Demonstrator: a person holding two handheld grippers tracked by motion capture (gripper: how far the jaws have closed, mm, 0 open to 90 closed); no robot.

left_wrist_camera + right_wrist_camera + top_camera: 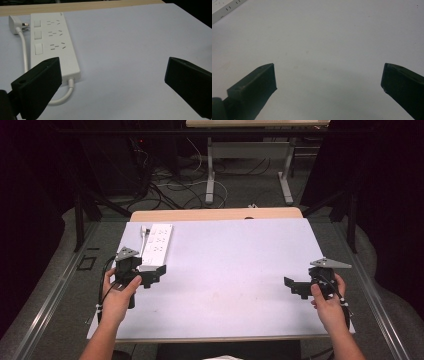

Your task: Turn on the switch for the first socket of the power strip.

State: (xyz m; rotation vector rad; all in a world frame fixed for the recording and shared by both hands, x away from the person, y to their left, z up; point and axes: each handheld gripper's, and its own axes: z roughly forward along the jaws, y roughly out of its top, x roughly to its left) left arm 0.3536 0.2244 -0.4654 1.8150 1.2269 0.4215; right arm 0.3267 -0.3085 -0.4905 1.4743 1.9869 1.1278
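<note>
A: Where was the power strip (157, 241)?

B: Far-left part of the table (235, 270), approx 10 o'clock from centre, lying flat w/ its long side running away from the person. White, three switches beside three rows of sockets in the left gripper view (51, 42). Its cord (23, 47) left the near end, curled round and ran back up the left side to the plug (14, 22), which lay loose just beside the far end at approx 11 o'clock.

A: How would it handle?

B: Prob. light, stiff plastic, smooth so a bit slippery. Not fragile. Cord's soft and would drag behind. I'd grip it across the short width near the near end, jaws on the two long sides; the plug body's the other option if plugging in was the aim.

A: And relative to the grippers?

B: Left gripper (150, 274) sat right at the strip's near end, at approx 6 o'clock from it. In its own view the left jaw overlapped the near left corner, but contact couldn't be told. Jaws wide apart, nothing between them.

A: The right one?

B: Right gripper (295, 287) was well apart, over at the table's 3 o'clock side, jaws also spread wide, bare table below. Strip's corner (225, 8) only just peeked in at the top left of its view.
</note>
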